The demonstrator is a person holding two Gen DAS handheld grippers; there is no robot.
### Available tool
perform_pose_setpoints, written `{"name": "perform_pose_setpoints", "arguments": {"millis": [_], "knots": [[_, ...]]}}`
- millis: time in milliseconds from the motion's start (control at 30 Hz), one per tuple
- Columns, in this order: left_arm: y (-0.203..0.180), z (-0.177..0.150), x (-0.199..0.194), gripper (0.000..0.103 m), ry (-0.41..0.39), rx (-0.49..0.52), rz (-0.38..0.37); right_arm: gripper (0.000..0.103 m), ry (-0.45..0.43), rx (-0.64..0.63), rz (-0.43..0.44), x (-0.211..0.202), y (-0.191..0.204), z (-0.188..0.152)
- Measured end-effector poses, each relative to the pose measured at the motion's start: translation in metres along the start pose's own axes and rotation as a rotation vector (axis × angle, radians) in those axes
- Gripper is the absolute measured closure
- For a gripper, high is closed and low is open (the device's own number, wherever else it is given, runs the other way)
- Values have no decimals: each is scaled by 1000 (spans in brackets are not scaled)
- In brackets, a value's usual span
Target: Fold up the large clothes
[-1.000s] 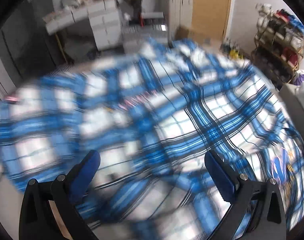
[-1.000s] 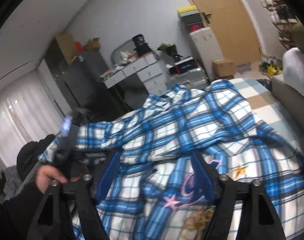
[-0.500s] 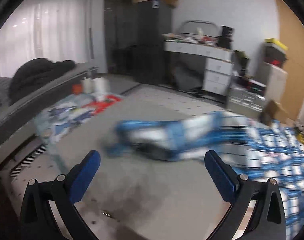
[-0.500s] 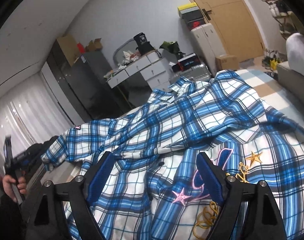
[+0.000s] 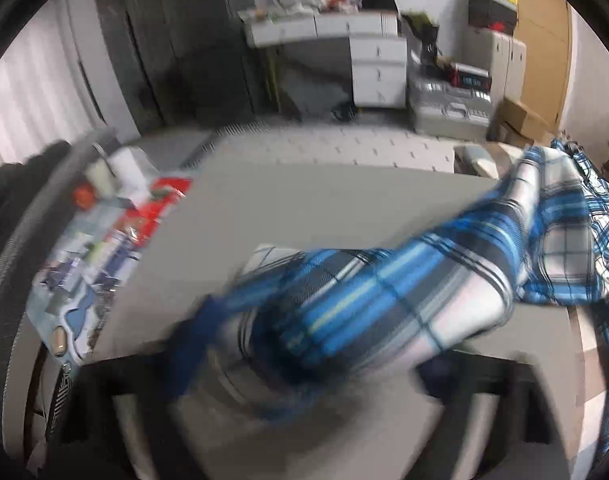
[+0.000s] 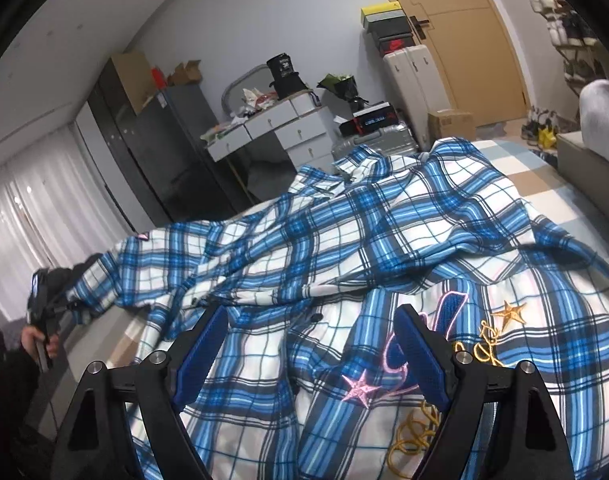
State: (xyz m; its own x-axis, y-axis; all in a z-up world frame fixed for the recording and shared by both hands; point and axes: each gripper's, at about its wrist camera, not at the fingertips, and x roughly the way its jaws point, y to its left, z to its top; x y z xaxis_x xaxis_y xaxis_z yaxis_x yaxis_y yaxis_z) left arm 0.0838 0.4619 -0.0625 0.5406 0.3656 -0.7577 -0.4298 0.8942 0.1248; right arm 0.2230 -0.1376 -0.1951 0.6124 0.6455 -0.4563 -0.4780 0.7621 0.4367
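A large blue and white plaid shirt [image 6: 384, 240] lies spread over the grey table [image 5: 304, 200], with pink and gold embroidery [image 6: 358, 388] nearest me. Its left sleeve [image 5: 384, 292] stretches out towards the table's left side. My left gripper [image 5: 312, 356], blurred by motion, has the sleeve's cuff end between its jaws, which are closing; the blur hides whether the pads press on it. In the right wrist view the same left gripper [image 6: 44, 300] sits at the cuff, held by a hand [image 6: 34, 340]. My right gripper [image 6: 308, 356] hovers open just above the shirt's front, holding nothing.
Red and blue packets and small items [image 5: 104, 248] lie along the table's left edge. A white dresser [image 6: 280, 128], a silver suitcase [image 6: 376, 144] and a dark cabinet [image 6: 160, 152] stand behind the table. A grey sofa [image 6: 596, 140] is at the right.
The left gripper swept left off the shirt body to the sleeve's cuff, and its jaws have narrowed around it. The right gripper has barely moved.
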Motion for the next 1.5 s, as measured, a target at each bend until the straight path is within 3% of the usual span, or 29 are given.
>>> {"name": "perform_pose_setpoints", "arguments": {"millis": [33, 67, 100, 267, 367, 400, 467, 500, 567, 633, 700, 733, 800, 967, 1133, 1300, 1400, 1467, 1500], "knots": [[3, 7, 3, 74, 19, -11, -25, 17, 2, -7, -12, 1, 2, 0], [8, 15, 9, 92, 44, -23, -48, 17, 3, -12, -21, 1, 3, -1], [14, 25, 16, 93, 79, -50, -63, 17, 7, -19, -33, 2, 4, -1], [43, 50, 32, 93, 178, -264, -116, 17, 22, -15, -67, 5, 3, -1], [71, 50, 40, 84, 229, -398, -123, 17, 31, -3, -75, 7, 1, -1], [76, 49, 38, 79, 229, -429, -110, 17, 33, -1, -76, 7, 0, -1], [86, 46, 25, 41, 199, -475, -46, 17, 36, 0, -78, 8, 0, -1], [89, 45, 17, 36, 174, -483, -11, 17, 36, -1, -78, 7, -1, -1], [95, 40, 1, 36, 130, -497, 58, 17, 38, -5, -77, 6, -2, -1], [102, 31, -8, 35, 101, -504, 56, 17, 38, -7, -75, 6, -2, -1], [105, 15, -19, 34, 95, -513, 123, 17, 38, -8, -69, 5, -3, -1], [107, 9, -21, 34, 89, -529, 110, 17, 38, -8, -67, 4, -3, -1], [108, -7, -17, 34, 112, -553, -9, 17, 38, -9, -60, 3, -3, -1], [90, -18, 9, 34, 195, -586, -153, 17, 41, -12, -56, 3, -2, -2], [67, 6, 38, 34, 223, -599, -182, 17, 37, -6, -62, 2, -3, -1], [71, 40, 57, 31, 254, -623, -91, 17, 37, -7, -62, 2, -3, -1], [55, 48, 65, 32, 295, -562, 63, 17, 37, -11, -58, 1, -3, -1], [43, 51, 68, 45, 295, -481, 173, 17, 36, -12, -57, 0, -2, -1], [39, 52, 66, 55, 270, -473, 169, 17, 33, -13, -54, 0, -2, -1]]}}
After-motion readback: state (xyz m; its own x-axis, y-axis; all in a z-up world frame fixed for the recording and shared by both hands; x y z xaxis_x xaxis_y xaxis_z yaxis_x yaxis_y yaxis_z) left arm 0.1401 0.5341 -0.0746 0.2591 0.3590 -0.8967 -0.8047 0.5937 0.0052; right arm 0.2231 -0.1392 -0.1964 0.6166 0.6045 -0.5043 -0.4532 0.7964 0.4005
